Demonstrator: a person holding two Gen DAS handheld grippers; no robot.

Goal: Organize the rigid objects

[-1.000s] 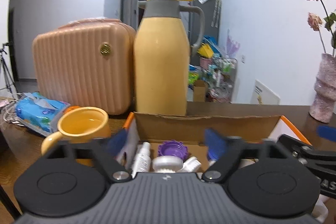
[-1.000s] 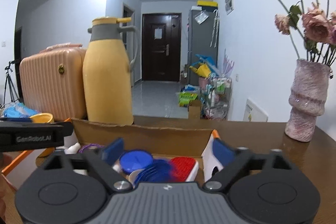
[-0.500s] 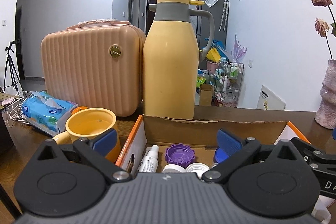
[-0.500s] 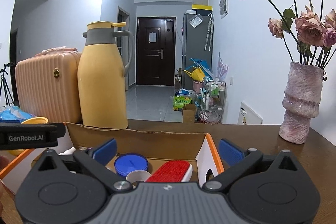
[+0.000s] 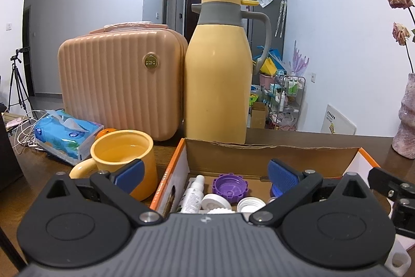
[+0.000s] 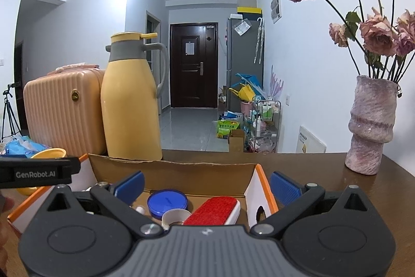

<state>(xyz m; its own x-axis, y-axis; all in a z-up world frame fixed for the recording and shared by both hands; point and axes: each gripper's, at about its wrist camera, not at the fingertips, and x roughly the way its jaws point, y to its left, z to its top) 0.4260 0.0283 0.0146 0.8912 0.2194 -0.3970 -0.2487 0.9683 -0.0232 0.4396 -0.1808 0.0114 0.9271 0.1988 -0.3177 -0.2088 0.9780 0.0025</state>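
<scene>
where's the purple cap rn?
Left wrist view: purple cap lies in the cardboard box, near its back wall, right of the small white bottle, behind two white caps.

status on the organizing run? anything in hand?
Done: the cardboard box already holds small items: a purple cap, a white bottle, a blue lid and a red brush. In hand: nothing; the left claw and right claw are open and empty over the box. Possibly left: the yellow mug outside it.
</scene>
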